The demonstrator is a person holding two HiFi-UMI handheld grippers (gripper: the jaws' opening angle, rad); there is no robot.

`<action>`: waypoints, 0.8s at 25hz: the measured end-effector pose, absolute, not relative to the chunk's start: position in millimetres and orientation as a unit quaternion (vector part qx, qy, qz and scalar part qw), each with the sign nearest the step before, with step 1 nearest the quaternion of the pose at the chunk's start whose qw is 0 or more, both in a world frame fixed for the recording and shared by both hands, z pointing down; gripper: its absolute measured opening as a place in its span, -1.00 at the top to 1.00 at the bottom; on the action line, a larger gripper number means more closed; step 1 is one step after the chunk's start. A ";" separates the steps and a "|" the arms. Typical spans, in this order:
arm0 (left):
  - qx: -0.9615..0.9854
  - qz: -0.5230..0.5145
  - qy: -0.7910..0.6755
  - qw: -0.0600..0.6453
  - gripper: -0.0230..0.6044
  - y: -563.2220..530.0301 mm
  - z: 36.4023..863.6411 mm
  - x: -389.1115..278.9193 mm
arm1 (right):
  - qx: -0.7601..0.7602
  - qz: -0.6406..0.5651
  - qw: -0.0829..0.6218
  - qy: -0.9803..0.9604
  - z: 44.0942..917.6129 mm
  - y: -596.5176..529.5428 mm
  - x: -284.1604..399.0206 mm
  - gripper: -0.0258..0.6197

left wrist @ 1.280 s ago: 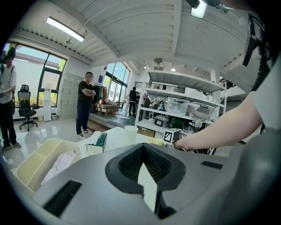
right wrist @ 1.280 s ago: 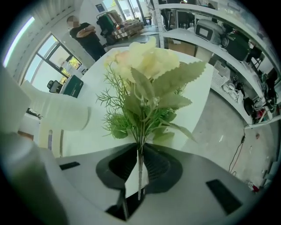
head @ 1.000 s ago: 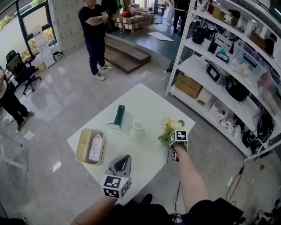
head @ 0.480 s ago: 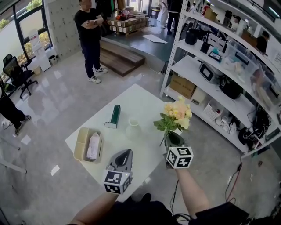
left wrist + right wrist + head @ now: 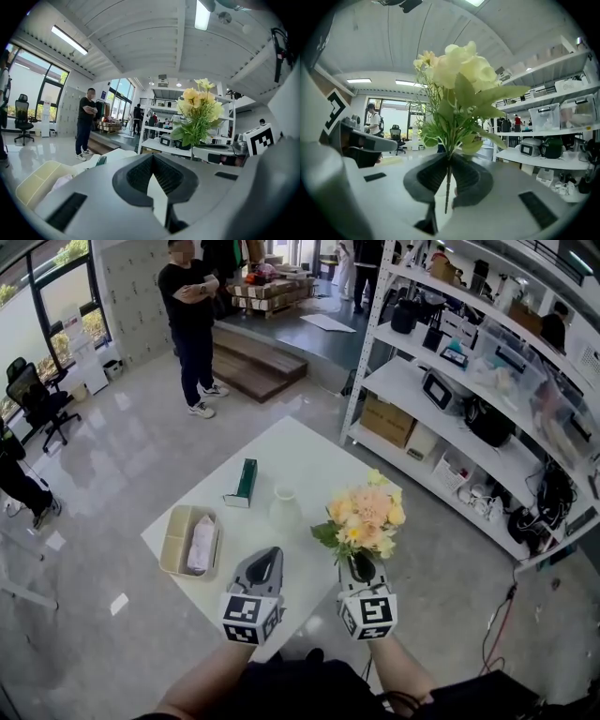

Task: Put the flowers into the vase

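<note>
My right tongs (image 5: 361, 568) are clamped on the stems of the flowers (image 5: 364, 519), held upright in the air over the worktop (image 5: 309, 451), right of the vase (image 5: 285, 512) and clear of it. My left tongs (image 5: 270, 557) are closed together with nothing in them.

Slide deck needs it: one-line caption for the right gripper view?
Right gripper clamping the flowers by their stems, blooms upright, shelving behind.
</note>
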State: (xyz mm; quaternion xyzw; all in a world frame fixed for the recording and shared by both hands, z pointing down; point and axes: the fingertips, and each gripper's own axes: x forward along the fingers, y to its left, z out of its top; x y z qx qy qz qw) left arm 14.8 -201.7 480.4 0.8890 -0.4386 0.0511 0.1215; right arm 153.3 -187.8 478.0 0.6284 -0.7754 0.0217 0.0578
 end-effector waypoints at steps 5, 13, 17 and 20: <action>0.888 0.056 -0.442 0.109 0.92 -201.6 476.9 13.5 | 0.626 0.006 0.071 -0.776 475.3 -188.8 150.9 0.82; 0.878 0.053 -0.462 0.111 0.92 -207.6 478.0 -6.1 | 0.596 0.012 0.065 -0.800 478.2 -197.7 115.9 0.82; 0.871 0.051 -0.476 0.114 0.92 -211.8 479.7 -18.5 | 0.566 0.013 0.066 -0.822 481.8 -203.5 84.2 0.82; 0.866 0.053 -0.483 0.119 0.92 -213.1 482.4 -26.3 | 0.555 0.019 0.068 -0.829 487.9 -210.9 73.1 0.82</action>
